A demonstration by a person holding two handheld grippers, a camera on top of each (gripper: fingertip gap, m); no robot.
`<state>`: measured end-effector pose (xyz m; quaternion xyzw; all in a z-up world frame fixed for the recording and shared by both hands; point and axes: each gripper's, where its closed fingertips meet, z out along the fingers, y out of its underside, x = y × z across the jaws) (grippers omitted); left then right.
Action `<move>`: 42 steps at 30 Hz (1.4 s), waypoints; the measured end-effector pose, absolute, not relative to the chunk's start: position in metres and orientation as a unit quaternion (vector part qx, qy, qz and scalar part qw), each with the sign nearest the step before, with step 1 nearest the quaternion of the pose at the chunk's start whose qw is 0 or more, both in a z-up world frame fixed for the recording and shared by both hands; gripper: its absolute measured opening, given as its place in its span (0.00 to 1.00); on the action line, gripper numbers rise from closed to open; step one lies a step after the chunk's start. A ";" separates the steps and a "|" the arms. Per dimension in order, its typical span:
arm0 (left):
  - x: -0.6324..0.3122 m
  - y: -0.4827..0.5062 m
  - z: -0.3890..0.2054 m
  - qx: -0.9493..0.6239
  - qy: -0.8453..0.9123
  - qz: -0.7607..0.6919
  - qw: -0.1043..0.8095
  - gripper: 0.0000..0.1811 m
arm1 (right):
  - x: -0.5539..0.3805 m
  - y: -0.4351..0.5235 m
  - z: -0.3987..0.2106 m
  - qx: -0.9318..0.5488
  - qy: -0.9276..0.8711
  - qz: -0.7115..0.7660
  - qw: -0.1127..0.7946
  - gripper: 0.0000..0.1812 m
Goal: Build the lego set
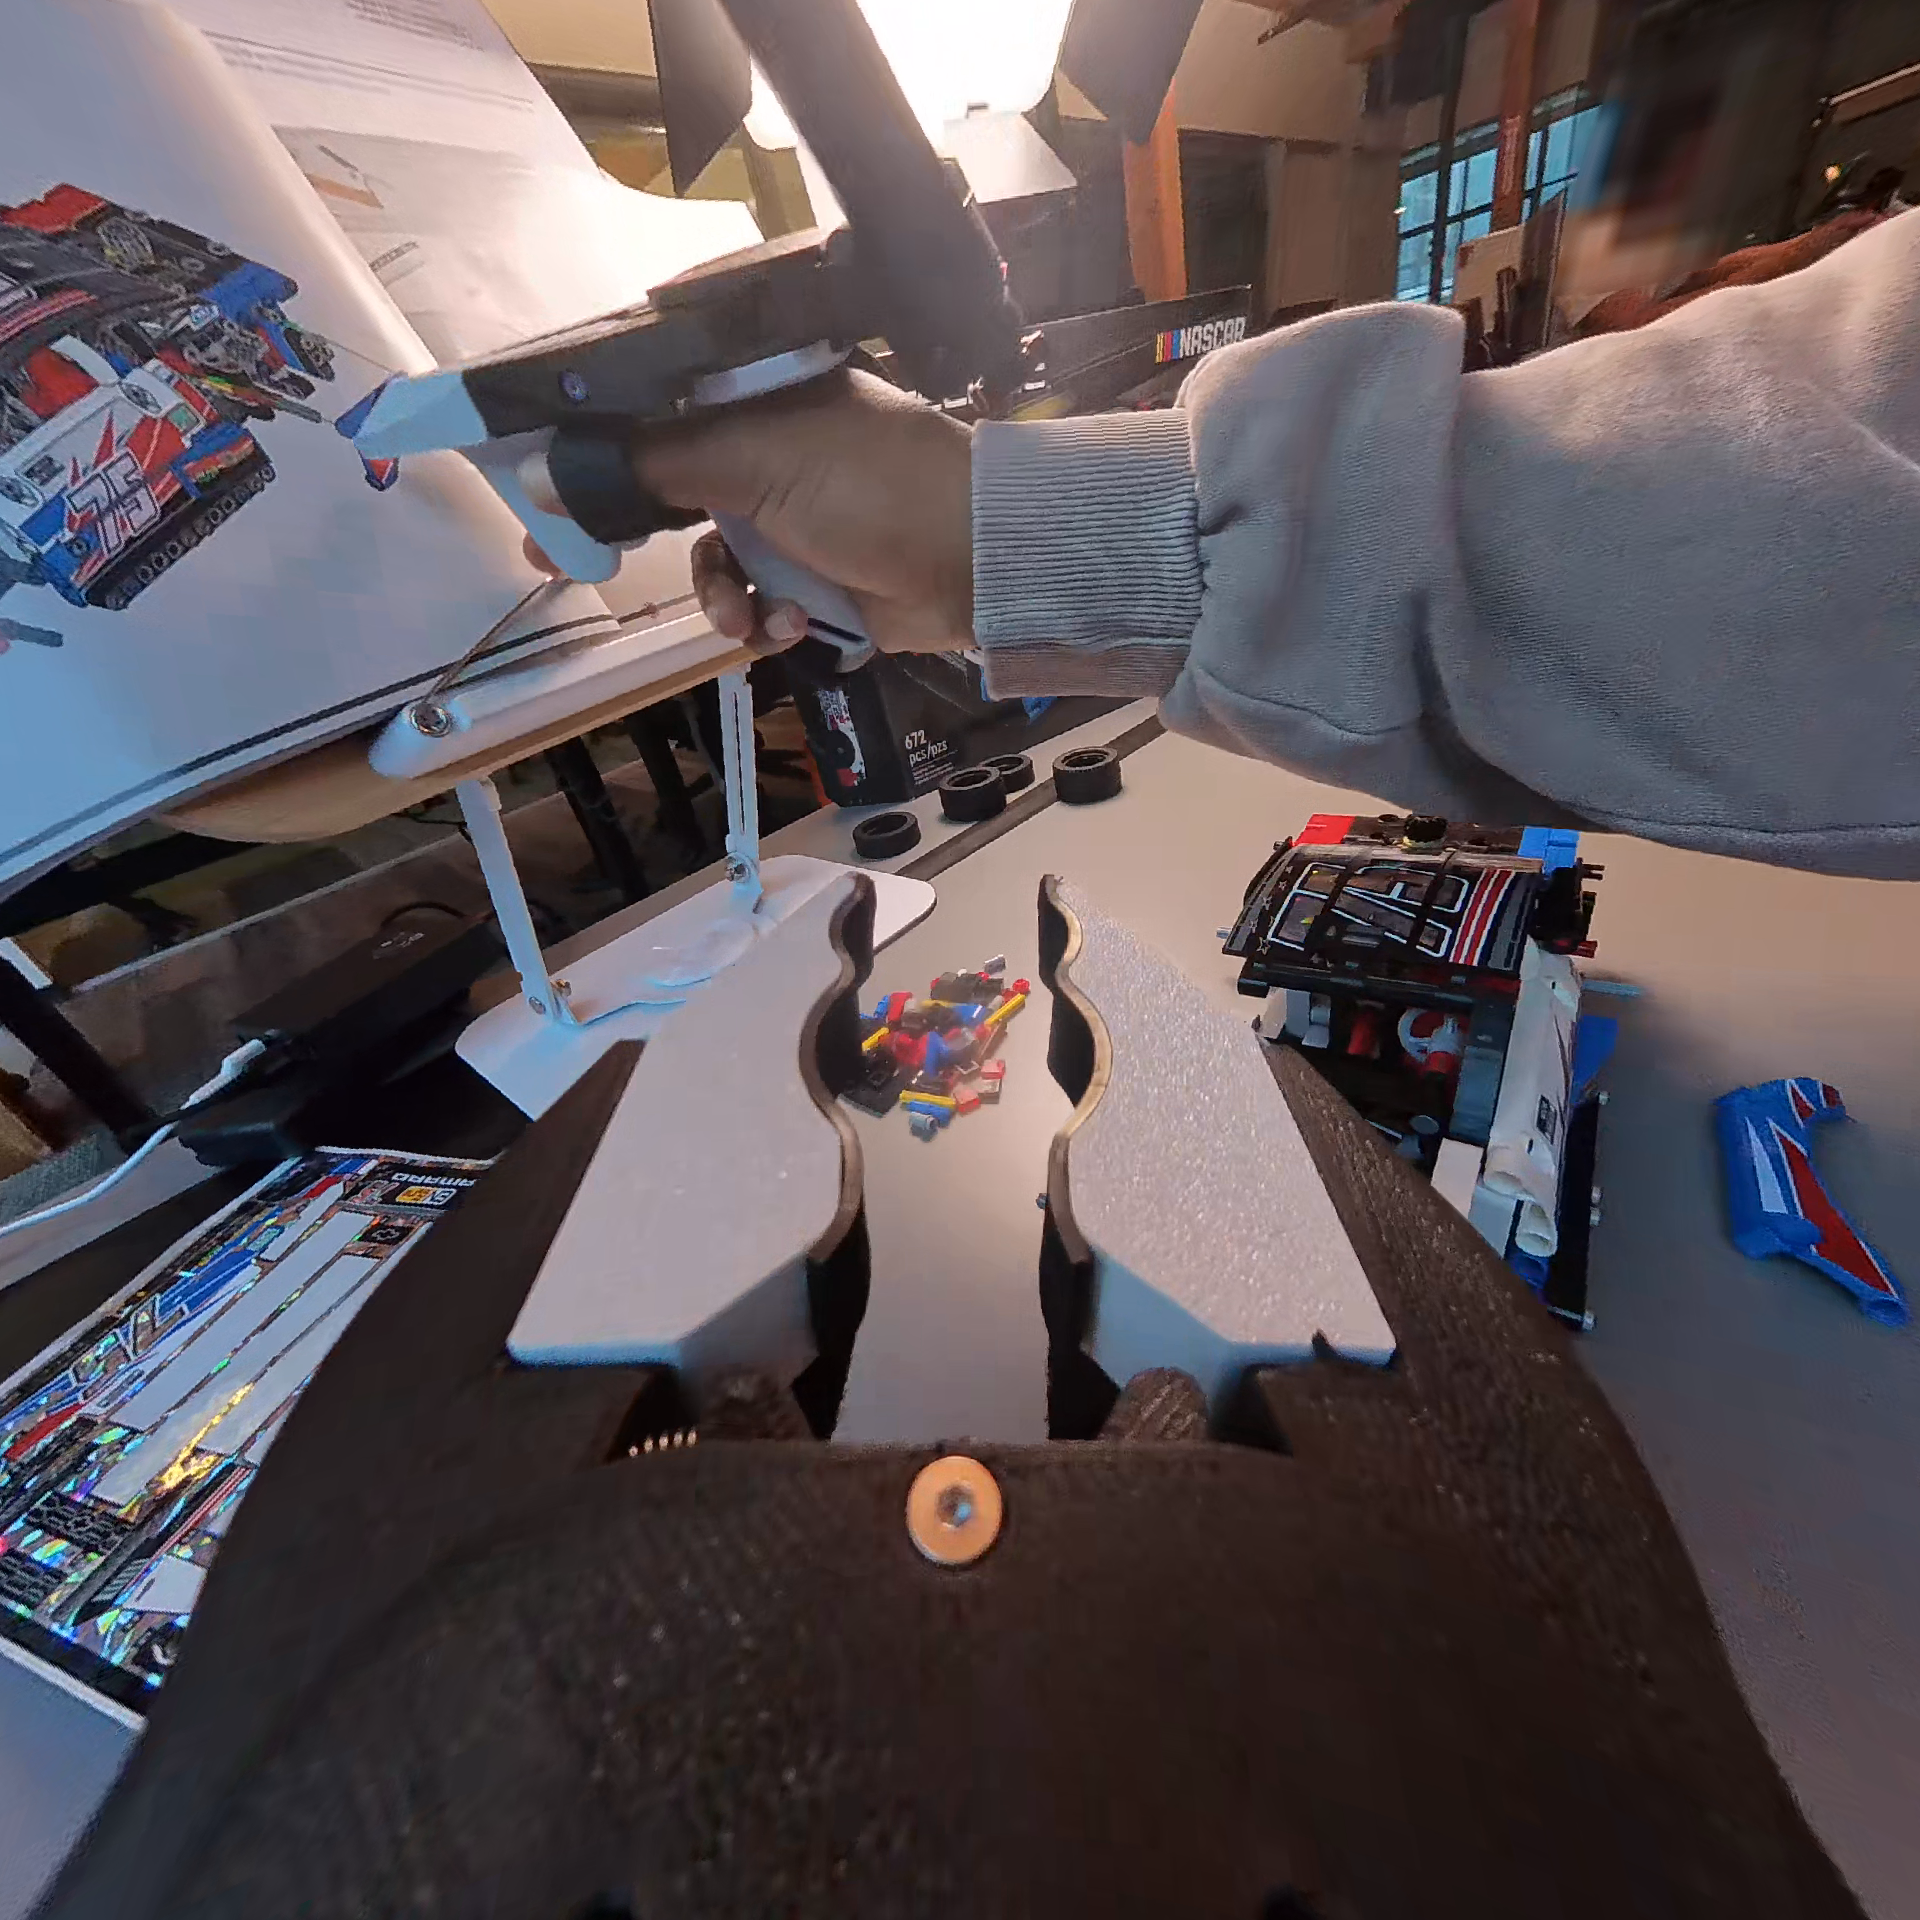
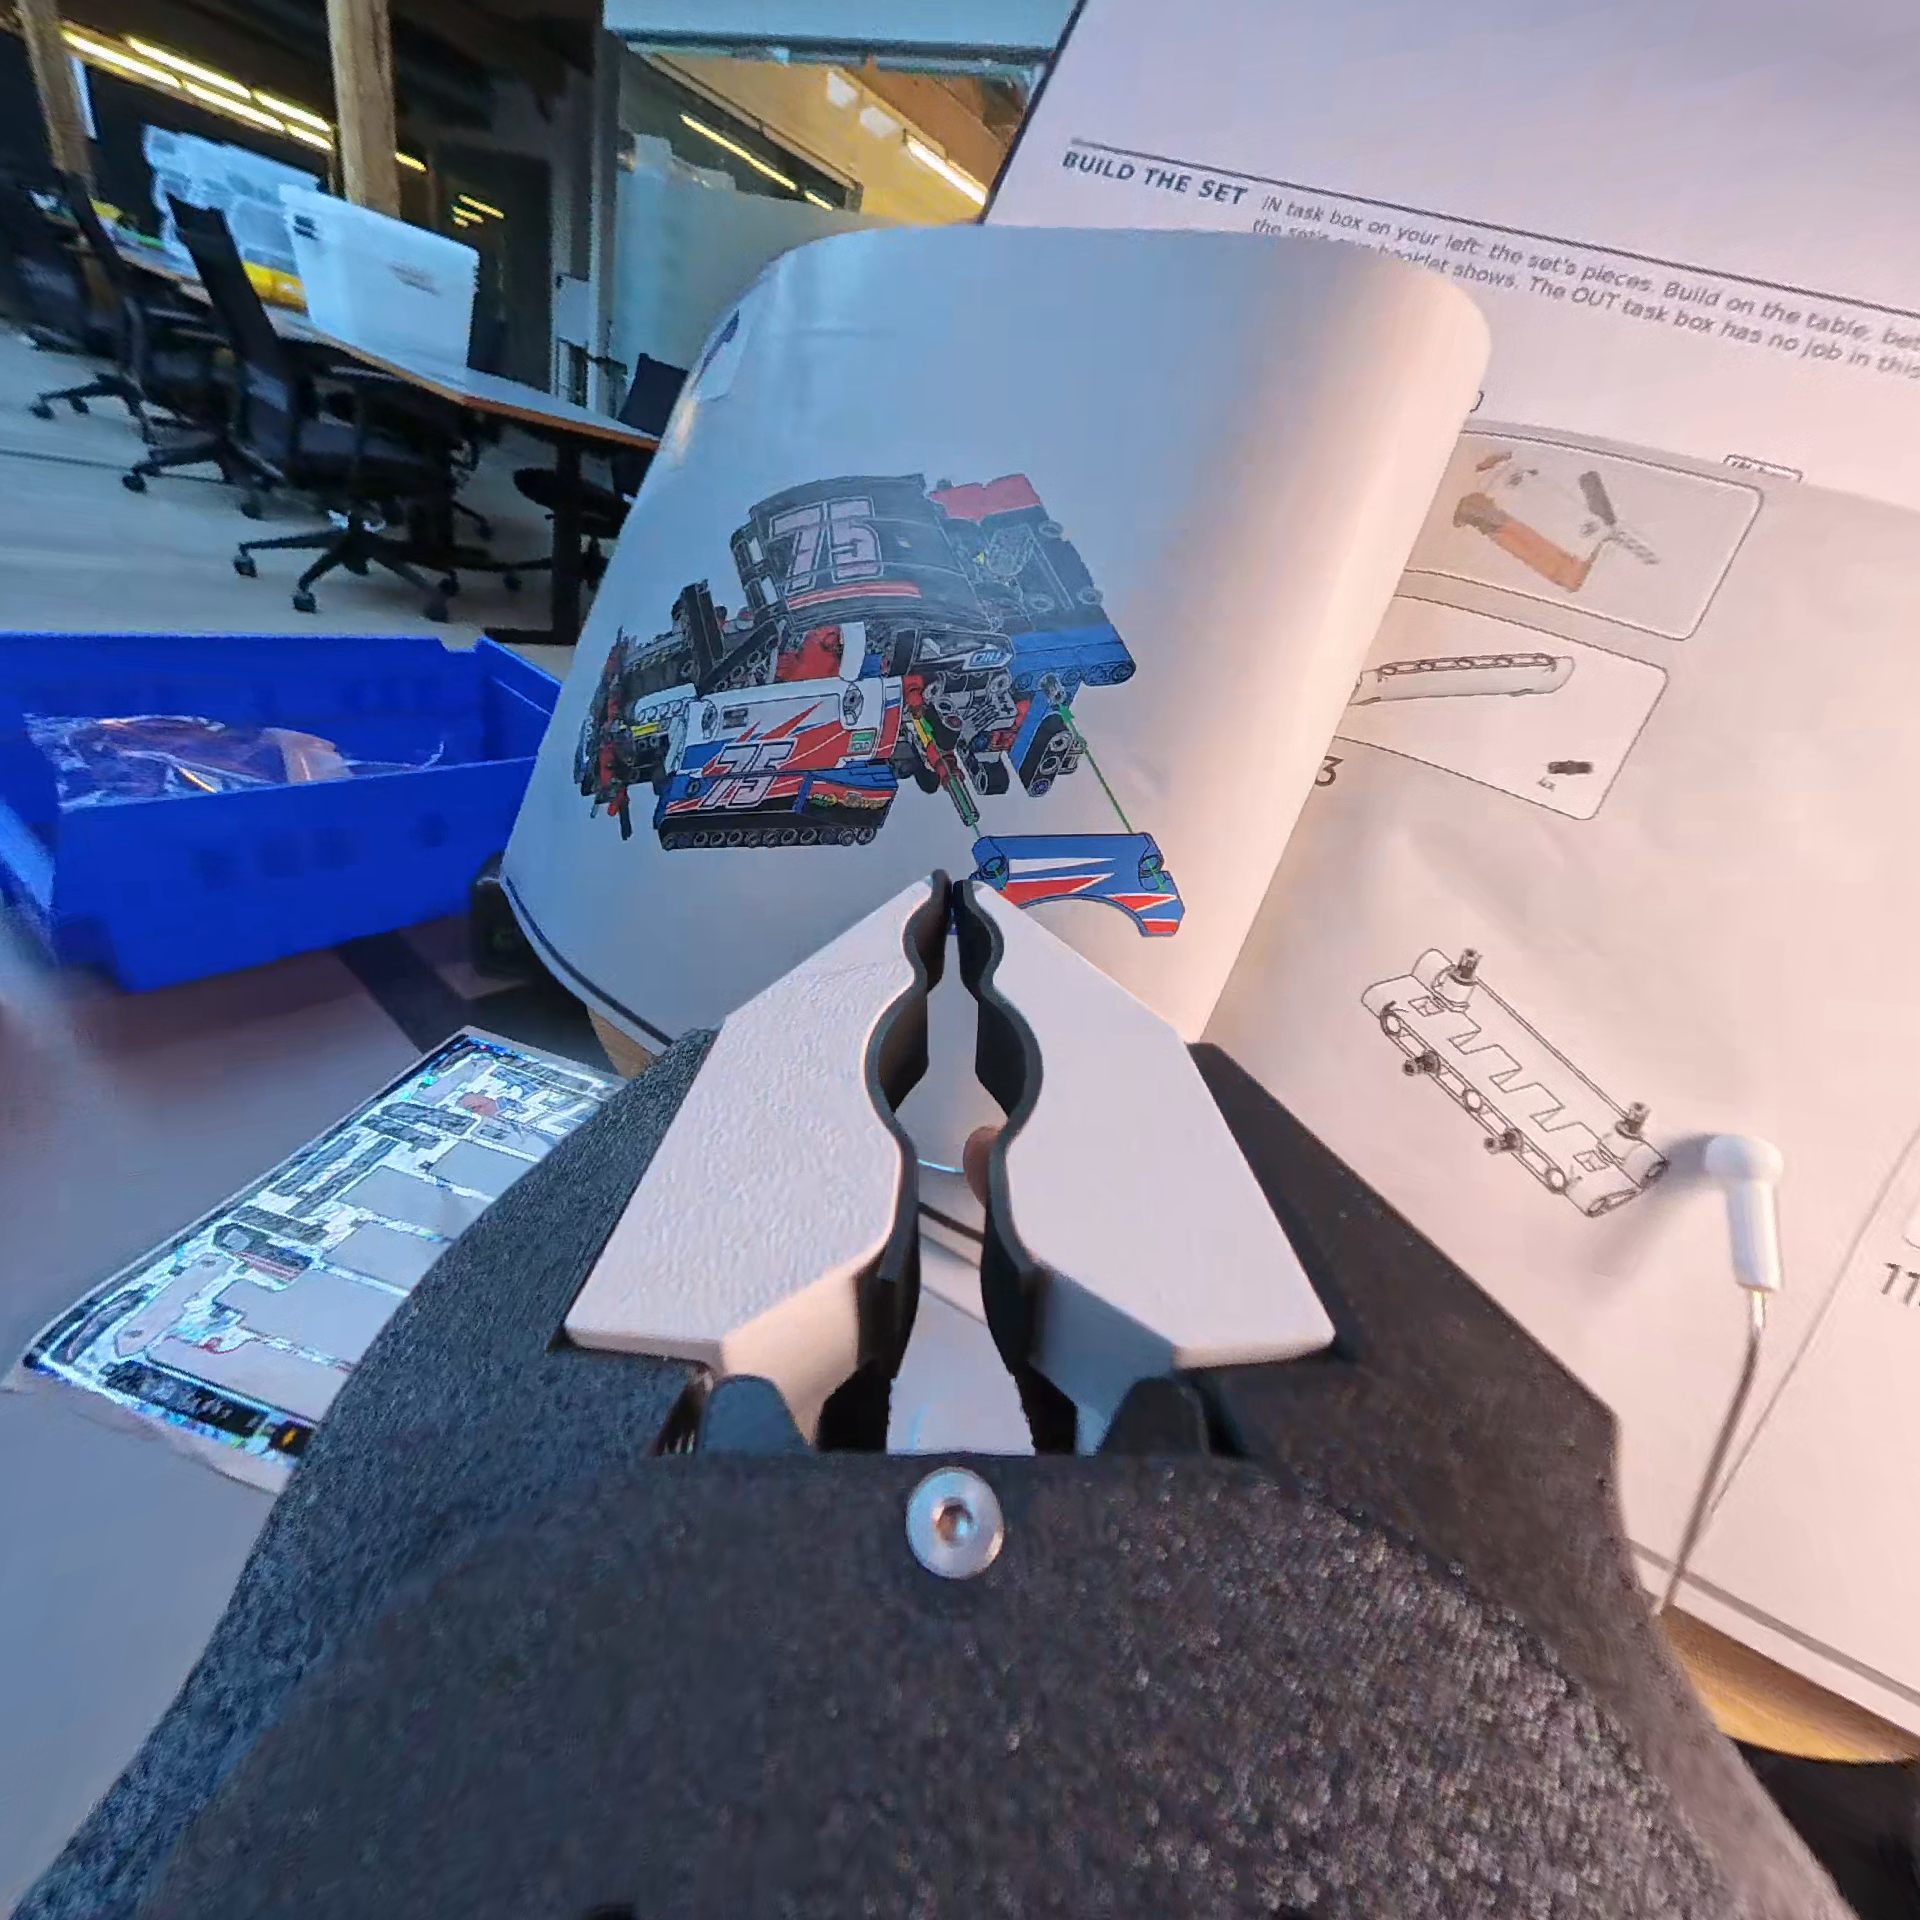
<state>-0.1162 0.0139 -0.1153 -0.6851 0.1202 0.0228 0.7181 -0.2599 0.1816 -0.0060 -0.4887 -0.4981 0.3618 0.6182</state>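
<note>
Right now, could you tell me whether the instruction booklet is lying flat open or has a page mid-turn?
Mid-turn: one page of the instruction booklet curls up, pinched by the shut right gripper.

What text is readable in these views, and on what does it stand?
I name what bears the writing, not the wording.
booklet: digits on the pictured car, legible.
sheet behind it: heading and lines, legible.
black box: white print, legible.
banner far back: logo, legible.
car: large digits on the roof, legible.
sticker sheet: too small to read.
</note>
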 end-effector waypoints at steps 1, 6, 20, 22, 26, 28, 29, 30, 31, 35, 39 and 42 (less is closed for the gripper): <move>-0.116 0.014 -0.115 -0.684 0.123 0.026 0.719 0.16 | -0.263 0.184 -0.008 -0.494 -0.500 0.356 0.615 0.00; -0.119 0.016 -0.117 -0.687 0.123 0.035 0.716 0.16 | -0.263 0.187 -0.006 -0.495 -0.494 0.368 0.612 0.00; -0.123 0.017 -0.116 -0.692 0.090 0.013 0.717 0.16 | -0.249 0.206 0.014 -0.496 -0.473 0.389 0.617 0.00; -0.123 0.017 -0.116 -0.693 0.088 0.010 0.716 0.16 | -0.253 0.196 0.016 -0.490 -0.480 0.393 0.612 0.00; -0.127 0.017 -0.117 -0.696 0.064 -0.018 0.715 0.16 | -0.264 0.179 0.014 -0.491 -0.489 0.408 0.595 0.00; -0.134 0.017 -0.117 -0.696 0.033 -0.044 0.716 0.17 | -0.268 0.176 0.011 -0.498 -0.490 0.402 0.592 0.00; -0.138 0.017 -0.116 -0.695 0.023 -0.048 0.717 0.17 | -0.270 0.176 0.008 -0.500 -0.488 0.399 0.593 0.00; -0.141 0.016 -0.115 -0.694 0.017 -0.047 0.718 0.18 | -0.270 0.175 0.006 -0.502 -0.488 0.397 0.594 0.00; -0.144 0.016 -0.114 -0.693 0.015 -0.042 0.720 0.18 | -0.271 0.175 0.003 -0.503 -0.487 0.393 0.595 0.00; -0.150 0.015 -0.111 -0.688 0.011 -0.037 0.725 0.18 | -0.271 0.173 -0.006 -0.501 -0.489 0.383 0.603 0.00; -0.150 0.015 -0.112 -0.688 0.020 -0.028 0.725 0.18 | -0.269 0.172 -0.011 -0.498 -0.490 0.382 0.605 0.00; -0.149 0.016 -0.112 -0.687 0.022 -0.029 0.726 0.18 | -0.266 0.174 -0.009 -0.494 -0.480 0.387 0.613 0.00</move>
